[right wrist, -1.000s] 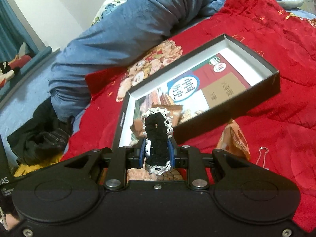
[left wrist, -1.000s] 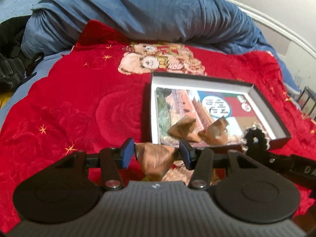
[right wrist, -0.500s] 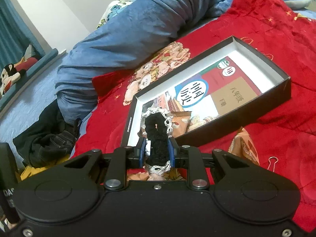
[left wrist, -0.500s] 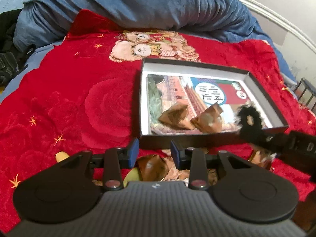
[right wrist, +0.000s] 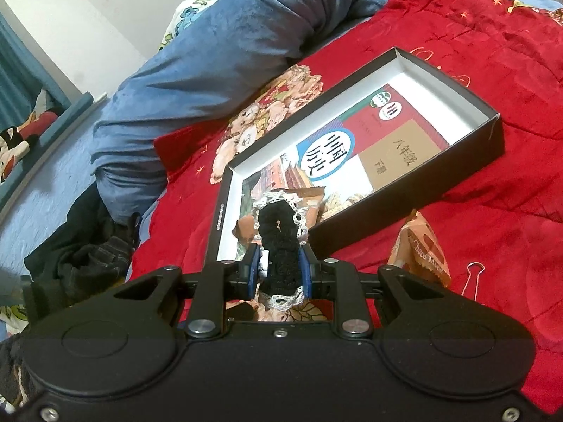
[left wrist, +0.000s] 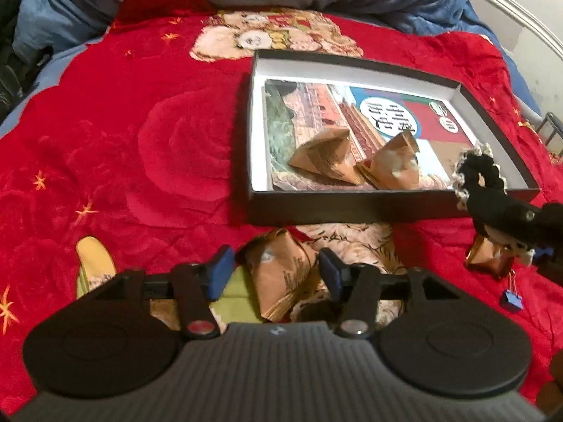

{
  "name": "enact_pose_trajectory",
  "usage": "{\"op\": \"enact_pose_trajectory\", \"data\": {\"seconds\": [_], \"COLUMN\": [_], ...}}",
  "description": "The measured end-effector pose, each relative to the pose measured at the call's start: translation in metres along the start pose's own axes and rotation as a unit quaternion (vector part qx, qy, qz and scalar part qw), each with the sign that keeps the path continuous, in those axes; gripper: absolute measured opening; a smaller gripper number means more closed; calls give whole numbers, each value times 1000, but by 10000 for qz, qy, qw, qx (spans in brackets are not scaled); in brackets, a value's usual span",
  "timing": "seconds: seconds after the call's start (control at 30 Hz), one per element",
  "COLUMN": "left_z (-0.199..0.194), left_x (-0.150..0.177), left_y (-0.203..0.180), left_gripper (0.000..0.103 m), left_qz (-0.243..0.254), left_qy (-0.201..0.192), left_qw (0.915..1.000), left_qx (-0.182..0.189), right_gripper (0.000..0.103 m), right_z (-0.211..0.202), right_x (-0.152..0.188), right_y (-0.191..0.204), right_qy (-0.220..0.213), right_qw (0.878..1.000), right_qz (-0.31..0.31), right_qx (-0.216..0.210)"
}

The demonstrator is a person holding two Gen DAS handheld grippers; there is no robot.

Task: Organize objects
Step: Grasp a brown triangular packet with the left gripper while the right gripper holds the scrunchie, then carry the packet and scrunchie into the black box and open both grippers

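Open red blanket (left wrist: 147, 147) left of box (left wrist: 352, 207), two packets (left wrist: 325, 156) crowding its near end

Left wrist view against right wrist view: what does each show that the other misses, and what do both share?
Only the left wrist view shows the left tongs straddling a brown snack packet on the red blanket, and a blue binder clip.

Only the right wrist view shows the dark clothes pile, the teal curtain and the textbook's brown label panel.

Both show the black box with the textbook inside, and the black lace-trimmed scrunchie clamped in the right tongs.
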State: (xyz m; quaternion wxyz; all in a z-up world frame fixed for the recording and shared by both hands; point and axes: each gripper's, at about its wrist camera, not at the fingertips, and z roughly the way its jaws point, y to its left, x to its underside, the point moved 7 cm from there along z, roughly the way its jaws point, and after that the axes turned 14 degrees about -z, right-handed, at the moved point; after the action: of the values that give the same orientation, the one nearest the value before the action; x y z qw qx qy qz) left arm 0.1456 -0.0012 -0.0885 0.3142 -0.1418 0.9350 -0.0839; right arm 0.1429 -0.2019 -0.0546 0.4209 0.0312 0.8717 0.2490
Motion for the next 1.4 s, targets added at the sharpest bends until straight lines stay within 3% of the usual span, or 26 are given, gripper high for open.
{"op": "enact_pose_trajectory", "data": {"seconds": [0.3, 0.63, 0.8, 0.9, 1.03, 1.23, 1.4], "left_z": [-10, -48, -73, -93, -113, -120, -103], "left_x": [2, -20, -34, -43, -54, -76, -91], "left_y": [-9, -18, -29, -47, -72, -110, -139], "left_gripper": [41, 40, 40, 40, 40, 40, 41], "left_qz": [296, 128, 67, 266, 490, 136, 126], "left_qy": [-199, -726, -1161, -1480, -1843, -1952, -2086], "left_qw": [9994, 9960, 9893, 9818, 9728, 9667, 9628], "left_qx": [-37, 495, 879, 1163, 1316, 1650, 1712], "right_gripper": [23, 23, 23, 23, 23, 23, 23], "right_z": [0, -22, -39, -50, -63, -71, -49], "right_x": [-5, -33, -60, -77, -92, -106, -116], "right_y": [-5, -14, -24, -23, -32, -43, -54], "right_qy": [-46, -444, -718, -931, -1132, -1136, -1016], "right_qw": [10000, 9990, 9974, 9951, 9924, 9922, 9939], "right_qz": [73, 87, 78, -196, -98, -215, -310], "right_qx": [8, 49, -62, -281, -473, -458, -292]}}
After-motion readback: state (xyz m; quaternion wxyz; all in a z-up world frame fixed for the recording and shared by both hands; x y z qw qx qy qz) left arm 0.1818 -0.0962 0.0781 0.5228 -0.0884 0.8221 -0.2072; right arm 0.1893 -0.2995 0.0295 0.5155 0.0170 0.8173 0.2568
